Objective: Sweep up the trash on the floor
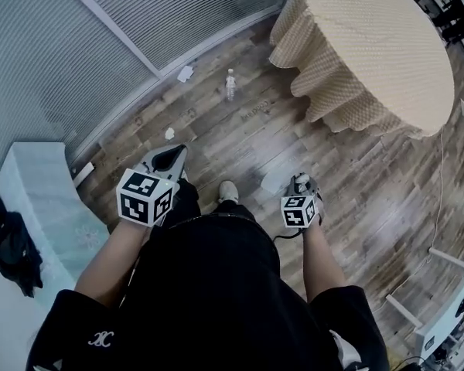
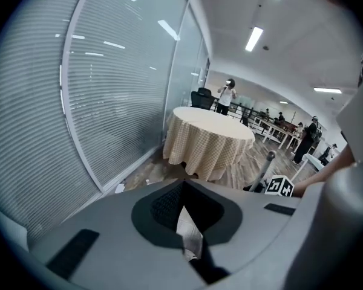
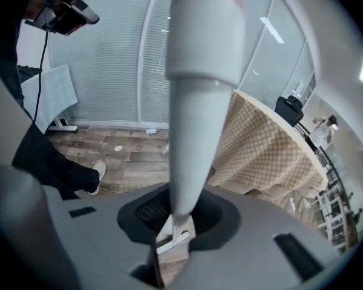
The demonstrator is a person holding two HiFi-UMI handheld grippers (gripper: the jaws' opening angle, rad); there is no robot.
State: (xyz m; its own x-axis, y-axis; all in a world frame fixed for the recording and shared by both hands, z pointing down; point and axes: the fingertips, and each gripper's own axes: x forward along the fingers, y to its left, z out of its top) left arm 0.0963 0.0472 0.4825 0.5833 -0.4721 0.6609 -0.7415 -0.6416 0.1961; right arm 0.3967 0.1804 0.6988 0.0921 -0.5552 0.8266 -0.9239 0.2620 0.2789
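Note:
Trash lies on the wood floor ahead of me: a crumpled paper (image 1: 185,73) by the glass wall, a clear plastic bottle (image 1: 230,83) and a small paper scrap (image 1: 169,134). My left gripper (image 1: 170,153) is at my left knee. Its jaws (image 2: 184,192) are closed to a thin slit, with nothing seen between them. My right gripper (image 1: 300,179) is shut on a white tapered handle (image 3: 196,89) that runs out along its jaws (image 3: 176,219). In the right gripper view the handle partly hides the bottle (image 3: 165,149); the crumpled paper (image 3: 150,131) and the scrap (image 3: 117,148) show beside it.
A round table with a beige checked cloth (image 1: 371,45) stands ahead on the right. A glass wall with blinds (image 1: 100,45) runs along the left. A white counter (image 1: 39,199) with a black cloth is at my left. My shoe (image 1: 228,192) points toward the trash. People stand far off.

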